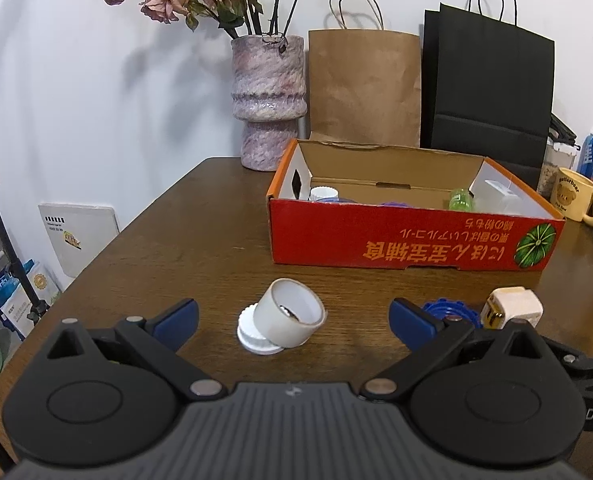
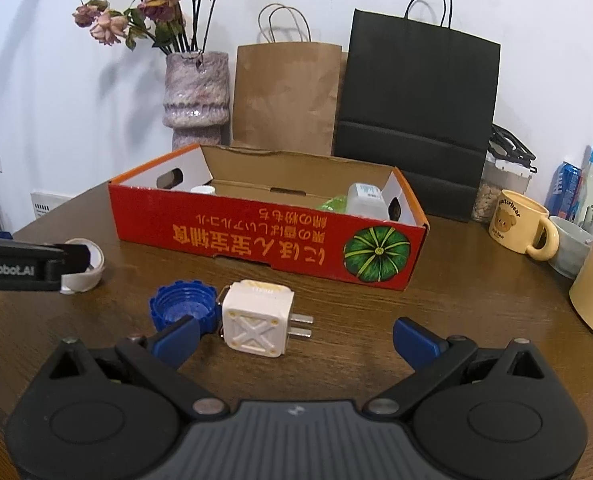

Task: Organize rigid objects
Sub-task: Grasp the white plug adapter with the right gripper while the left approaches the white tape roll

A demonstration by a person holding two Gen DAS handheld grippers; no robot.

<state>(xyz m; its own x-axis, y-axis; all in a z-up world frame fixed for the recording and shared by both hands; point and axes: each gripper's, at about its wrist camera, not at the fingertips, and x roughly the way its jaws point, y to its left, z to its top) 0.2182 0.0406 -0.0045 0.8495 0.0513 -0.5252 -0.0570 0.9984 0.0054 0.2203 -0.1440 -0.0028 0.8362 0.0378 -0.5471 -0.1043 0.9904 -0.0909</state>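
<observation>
Left gripper, jaws spread wide and empty, low over the table; between its fingers, a white tape roll tilted against a white cap. Right gripper, likewise wide apart and empty; just ahead of its fingers, a white plug adapter, prongs pointing right, touching a blue cap on its left. Behind these, a red cardboard box holding a few small containers; farther back, a vase and paper bags.
</observation>
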